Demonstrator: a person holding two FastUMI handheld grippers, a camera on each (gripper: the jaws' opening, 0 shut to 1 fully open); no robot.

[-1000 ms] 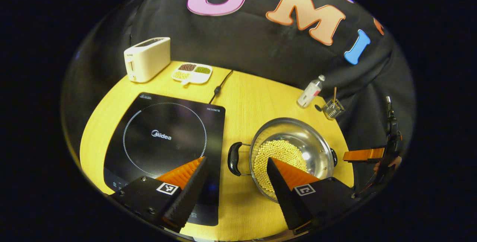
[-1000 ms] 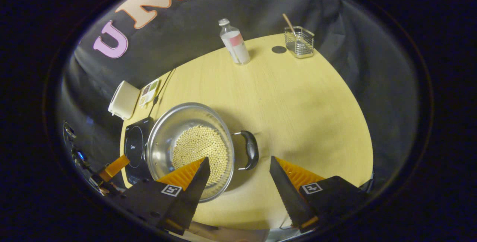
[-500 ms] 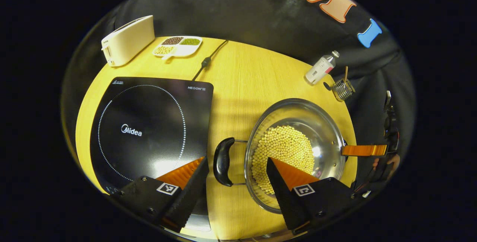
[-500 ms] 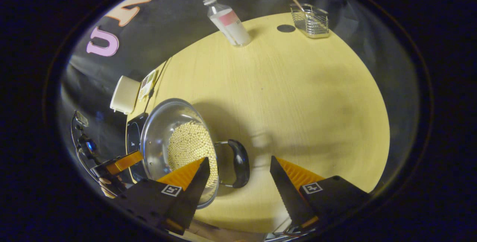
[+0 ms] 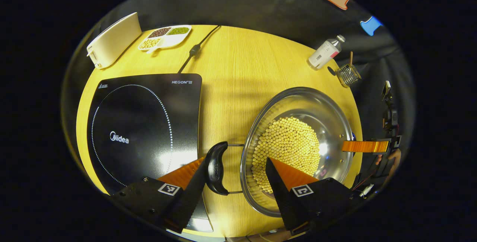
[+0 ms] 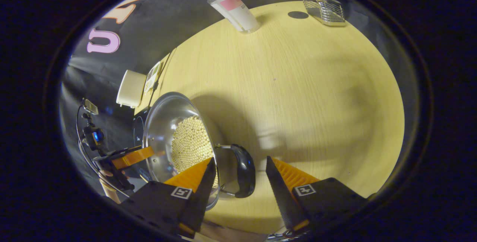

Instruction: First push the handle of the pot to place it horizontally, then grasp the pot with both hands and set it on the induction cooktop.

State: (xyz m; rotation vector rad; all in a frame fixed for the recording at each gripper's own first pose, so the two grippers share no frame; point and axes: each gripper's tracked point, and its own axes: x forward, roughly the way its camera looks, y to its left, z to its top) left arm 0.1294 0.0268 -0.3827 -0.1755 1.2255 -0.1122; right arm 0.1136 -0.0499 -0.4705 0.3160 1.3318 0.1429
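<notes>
A steel pot holding yellow beans stands on the wooden table, right of the black induction cooktop. My left gripper is open, and the pot's black left handle lies between its fingers, close to the left one. The right gripper reaches the pot's far rim. In the right gripper view the pot sits at left. Its other black handle lies between the fingers of my open right gripper. Beyond the pot is the left gripper, held by a hand.
A cream toaster, a divided dish of beans and the cooktop's cable lie along the back. A plastic bottle and a wire basket stand at the table's far right. Bare tabletop stretches right of the pot.
Both grippers have come down and in toward the pot. Each handle now sits between a gripper's fingers. The right gripper's fingers stand slightly closer together.
</notes>
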